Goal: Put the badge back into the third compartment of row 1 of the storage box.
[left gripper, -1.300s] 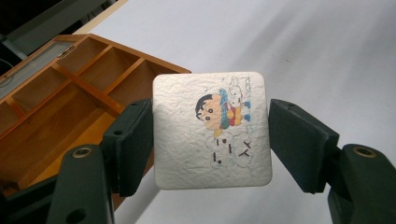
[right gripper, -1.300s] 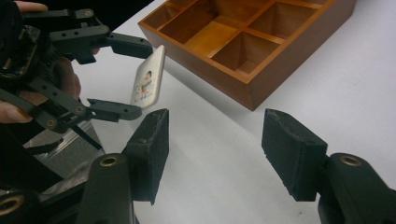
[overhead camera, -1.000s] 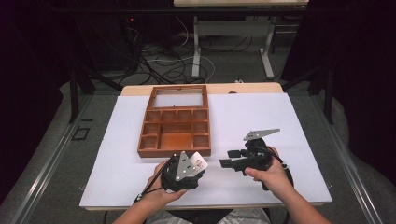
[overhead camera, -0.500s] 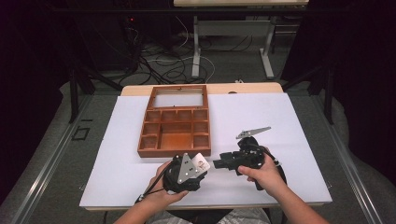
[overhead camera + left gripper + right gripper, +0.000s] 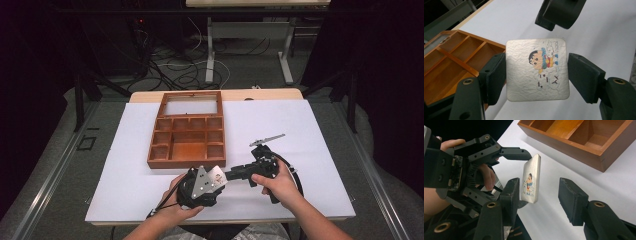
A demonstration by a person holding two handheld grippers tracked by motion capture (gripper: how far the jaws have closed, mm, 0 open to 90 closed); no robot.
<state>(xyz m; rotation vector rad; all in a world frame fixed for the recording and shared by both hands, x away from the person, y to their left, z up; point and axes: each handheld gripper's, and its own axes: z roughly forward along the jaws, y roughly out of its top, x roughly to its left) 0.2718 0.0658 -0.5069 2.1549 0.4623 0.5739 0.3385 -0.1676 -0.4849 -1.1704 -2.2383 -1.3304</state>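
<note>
A square silver tile (image 5: 537, 70) with a cartoon figure printed on it is clamped edge to edge in my left gripper (image 5: 536, 75), which is shut on it. The high view shows that tile (image 5: 216, 176) held just above the white sheet, in front of the wooden tray (image 5: 187, 162). My right gripper (image 5: 541, 195) reaches in from the right, and its jaws have just been closing with the tile (image 5: 531, 178) between them. Its left pad (image 5: 510, 193) stands close to the tile's face. Its right pad (image 5: 571, 200) is well apart from the tile. My left gripper's fingers (image 5: 516, 153) hold the tile's top and bottom edges.
The wooden tray (image 5: 454, 60) has several bare compartments and a framed pane at its far end. A white sheet (image 5: 310, 130) covers the table, with free room to the right and left. The near table edge (image 5: 225, 221) lies just under my hands. Cables lie on the floor beyond.
My right gripper has moved left up to the left gripper, and its jaws have narrowed around the tile. The left gripper and the tile have stayed put.
</note>
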